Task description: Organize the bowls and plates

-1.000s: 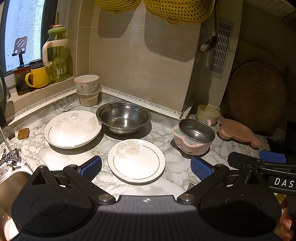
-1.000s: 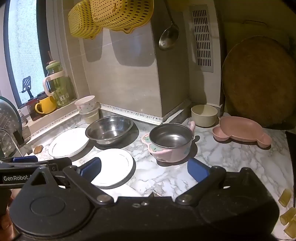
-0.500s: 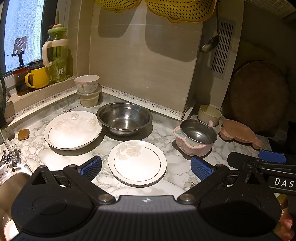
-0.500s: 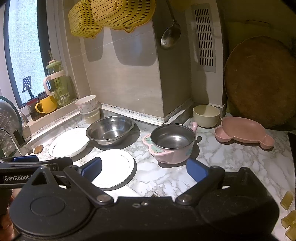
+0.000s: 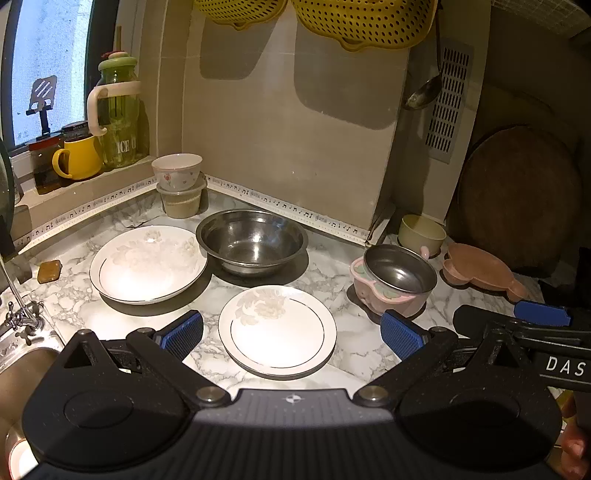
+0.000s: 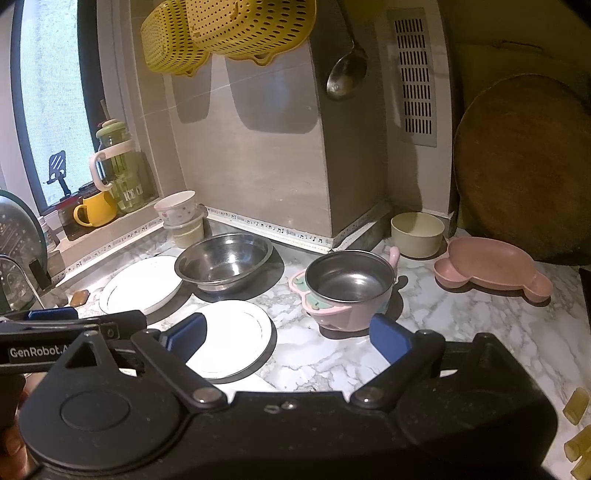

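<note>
My left gripper [image 5: 291, 334] is open and empty, held above a small white plate [image 5: 277, 330] on the marble counter. A larger white plate [image 5: 147, 264] lies to its left, a steel bowl [image 5: 253, 242] behind it. A pink bowl with a steel liner [image 5: 395, 280] stands to the right. My right gripper [image 6: 288, 338] is open and empty, just in front of the pink bowl [image 6: 349, 290] and the small plate [image 6: 232, 338]. A cream bowl [image 6: 417, 234] and a pink bear-shaped dish [image 6: 491, 267] sit at the back right. Two stacked small bowls [image 5: 179, 184] stand in the corner.
A sink with a tap [image 5: 22, 314] lies at the left. A yellow mug [image 5: 79, 162] and a green jar [image 5: 118, 118] stand on the window sill. Yellow colanders [image 6: 229, 33] and a ladle [image 6: 345, 74] hang on the wall. A round wooden board [image 6: 524, 166] leans at the right.
Both grippers have drifted slightly; the view has shifted a little. Nothing was taken hold of and the dishes have not moved.
</note>
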The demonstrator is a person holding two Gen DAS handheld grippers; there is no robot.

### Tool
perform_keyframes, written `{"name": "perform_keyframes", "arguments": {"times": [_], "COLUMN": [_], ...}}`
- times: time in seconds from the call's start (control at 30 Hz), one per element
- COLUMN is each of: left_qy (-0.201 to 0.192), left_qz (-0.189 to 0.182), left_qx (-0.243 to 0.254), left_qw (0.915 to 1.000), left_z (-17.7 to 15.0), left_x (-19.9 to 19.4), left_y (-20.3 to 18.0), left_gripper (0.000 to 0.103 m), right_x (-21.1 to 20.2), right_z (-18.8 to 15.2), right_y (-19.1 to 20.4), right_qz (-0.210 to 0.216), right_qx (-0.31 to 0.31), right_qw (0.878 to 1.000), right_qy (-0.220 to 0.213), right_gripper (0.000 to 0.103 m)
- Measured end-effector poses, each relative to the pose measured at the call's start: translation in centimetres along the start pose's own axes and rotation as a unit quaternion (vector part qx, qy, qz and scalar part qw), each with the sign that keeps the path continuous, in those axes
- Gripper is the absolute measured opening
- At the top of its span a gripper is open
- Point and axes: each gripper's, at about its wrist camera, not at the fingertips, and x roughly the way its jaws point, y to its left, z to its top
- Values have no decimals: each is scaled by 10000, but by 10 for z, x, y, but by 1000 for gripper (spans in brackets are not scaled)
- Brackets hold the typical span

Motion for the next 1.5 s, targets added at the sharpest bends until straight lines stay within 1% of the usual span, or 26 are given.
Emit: {"name": "perform_keyframes", "arguments": {"times": [0.53, 0.77, 1.07, 1.33, 1.43, 1.5], "left_qy": [-25, -51, -43, -97, -92, -50], "left_qz": [-9, -19, 46, 110, 146, 136], "left_qx": [-56, -70, -144, -249, -261, -318], "left_qw": [10000, 10000, 9999, 9996, 9995, 9994], "left_z": [0, 1, 4, 6, 8, 9], "left_x": [0, 0, -1, 2, 5, 8], "left_y": [-1, 1, 6, 15, 20, 25], "left_gripper": [103, 103, 103, 103, 103, 103], "right_x": [2, 3, 7, 19, 29, 36], "right_z": [1, 1, 2, 7, 11, 14], "right_y": [1, 0, 5, 11, 14, 18], "right_qz": [23, 17, 135, 248, 349, 342], "right_qx": [5, 26, -23, -157, -230, -313], "right_qw": [10000, 10000, 9999, 9995, 9990, 9988], "right_qy": [8, 8, 35, 93, 162, 164], "right_gripper": [94, 92, 92, 92, 89, 88]}}
